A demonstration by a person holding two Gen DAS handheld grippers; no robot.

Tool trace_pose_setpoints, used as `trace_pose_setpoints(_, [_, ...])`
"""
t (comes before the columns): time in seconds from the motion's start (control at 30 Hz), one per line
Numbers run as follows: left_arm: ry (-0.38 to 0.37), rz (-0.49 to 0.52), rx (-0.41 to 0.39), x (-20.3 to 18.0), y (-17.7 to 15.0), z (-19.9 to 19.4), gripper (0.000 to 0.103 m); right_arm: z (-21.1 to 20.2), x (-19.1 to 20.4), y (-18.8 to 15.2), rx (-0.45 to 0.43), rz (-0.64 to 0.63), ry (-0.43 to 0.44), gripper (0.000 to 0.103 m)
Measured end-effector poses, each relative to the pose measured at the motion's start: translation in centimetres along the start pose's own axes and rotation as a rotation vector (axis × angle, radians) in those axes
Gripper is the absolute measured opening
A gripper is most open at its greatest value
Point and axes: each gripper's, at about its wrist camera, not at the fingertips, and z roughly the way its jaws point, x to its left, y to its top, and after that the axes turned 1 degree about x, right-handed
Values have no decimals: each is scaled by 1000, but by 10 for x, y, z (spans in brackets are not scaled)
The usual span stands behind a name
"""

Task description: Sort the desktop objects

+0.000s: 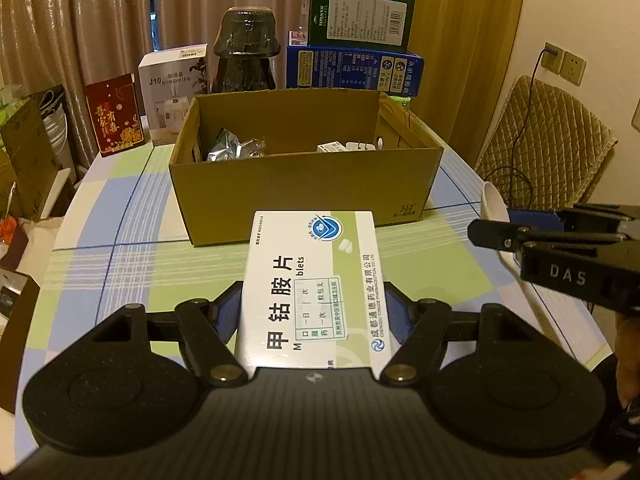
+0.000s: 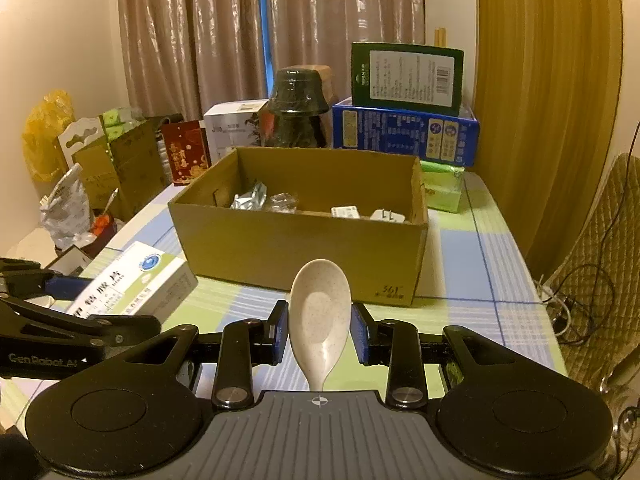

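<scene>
Brown curtains [image 2: 208, 36] hang behind my desk [image 1: 120, 264] with its checked cloth of green, blue and white. My left tongs [image 1: 312, 316] stand fairly wide, clamped on the sides of a white medicine box [image 1: 312, 288] held above the cloth. My right tongs [image 2: 319, 334] are closed narrow on a pale speckled spoon [image 2: 318, 312], bowl pointing away. Just beyond both sits the open cardboard box [image 2: 304, 240], with foil packets [image 2: 250, 200] at its left and a white plug [image 2: 386, 215] at its right.
</scene>
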Motion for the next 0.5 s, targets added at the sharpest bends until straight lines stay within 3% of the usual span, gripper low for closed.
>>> trace_pose_setpoints(0.5, [-18, 51, 28, 19, 60, 4, 67, 17, -23, 68, 43, 3, 58, 30])
